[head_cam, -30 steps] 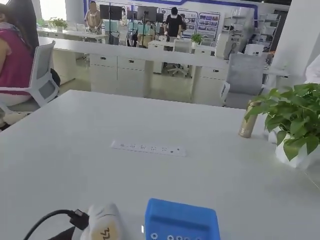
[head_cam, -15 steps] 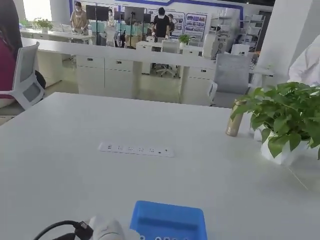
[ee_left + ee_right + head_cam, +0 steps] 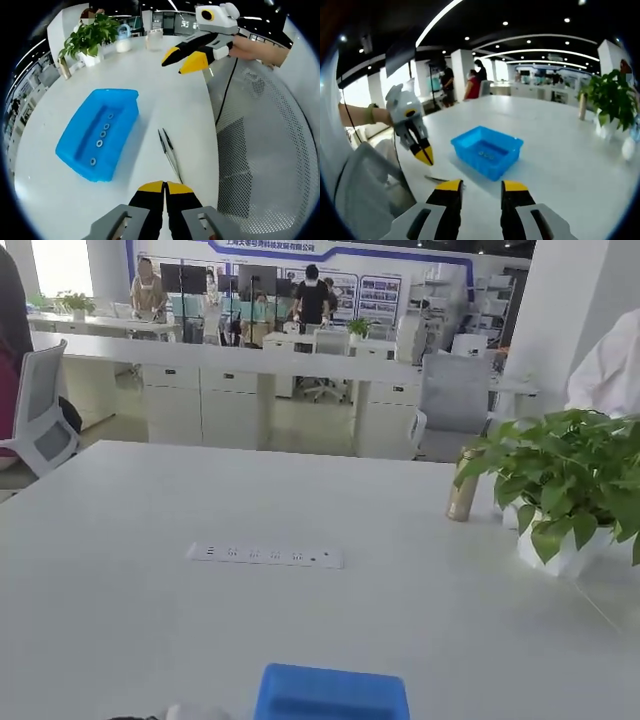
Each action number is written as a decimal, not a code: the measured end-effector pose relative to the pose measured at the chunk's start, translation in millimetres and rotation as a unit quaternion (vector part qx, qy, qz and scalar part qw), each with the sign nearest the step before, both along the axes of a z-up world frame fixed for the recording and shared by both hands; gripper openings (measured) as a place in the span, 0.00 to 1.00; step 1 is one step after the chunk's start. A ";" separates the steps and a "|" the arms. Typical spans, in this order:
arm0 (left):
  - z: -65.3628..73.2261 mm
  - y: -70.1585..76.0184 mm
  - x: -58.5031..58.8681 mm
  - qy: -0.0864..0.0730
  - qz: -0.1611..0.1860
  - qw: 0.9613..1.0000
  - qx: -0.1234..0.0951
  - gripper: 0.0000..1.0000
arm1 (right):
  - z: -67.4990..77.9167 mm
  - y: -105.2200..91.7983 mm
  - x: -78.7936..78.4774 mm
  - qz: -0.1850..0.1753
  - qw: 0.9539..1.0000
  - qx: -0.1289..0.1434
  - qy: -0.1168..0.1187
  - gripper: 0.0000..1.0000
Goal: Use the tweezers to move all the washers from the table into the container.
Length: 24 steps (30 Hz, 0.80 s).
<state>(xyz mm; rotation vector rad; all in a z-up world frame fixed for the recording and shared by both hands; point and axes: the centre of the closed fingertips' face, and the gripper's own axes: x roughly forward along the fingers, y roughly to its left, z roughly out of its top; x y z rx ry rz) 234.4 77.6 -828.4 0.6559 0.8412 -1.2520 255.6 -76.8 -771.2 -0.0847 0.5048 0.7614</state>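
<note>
The container (image 3: 100, 135) holds 5 washers (image 3: 102, 134) in a row along its floor, and none shows on the table (image 3: 165, 90) around it. The tweezers (image 3: 167, 150) lie loose just beside the container, on its table-edge side. The left gripper (image 3: 162, 187), pinched tight on nothing, hovers near the tweezers' end. The right gripper (image 3: 482, 186), spread wide and empty, hangs well apart from the container. A careless left sweep could flick the tweezers overboard or jolt the container.
</note>
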 end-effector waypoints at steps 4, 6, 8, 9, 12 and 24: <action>21.1 0.1 8.8 -0.004 0.080 0.994 -0.069 0.00 | 0.2 3.2 0.1 -0.001 1.000 0.004 0.002 0.29; 36.4 0.0 14.1 -0.004 0.127 0.984 -0.122 0.00 | 1.6 5.4 0.5 -0.003 1.000 0.008 0.001 0.33; 49.3 1.9 18.6 -0.007 0.167 0.973 -0.162 0.07 | 3.8 6.6 2.0 -0.005 1.000 0.012 -0.005 0.39; 57.8 4.9 22.2 -0.016 0.190 0.964 -0.186 0.15 | 4.9 6.3 3.6 -0.008 1.000 0.015 -0.008 0.43; 72.5 12.8 26.9 -0.041 0.231 0.946 -0.222 0.28 | 12.2 5.6 8.6 -0.021 0.999 0.029 -0.023 0.55; 109.6 35.3 27.6 -0.113 0.359 0.871 -0.315 0.72 | 30.1 -3.8 18.4 -0.040 0.997 0.034 -0.060 0.76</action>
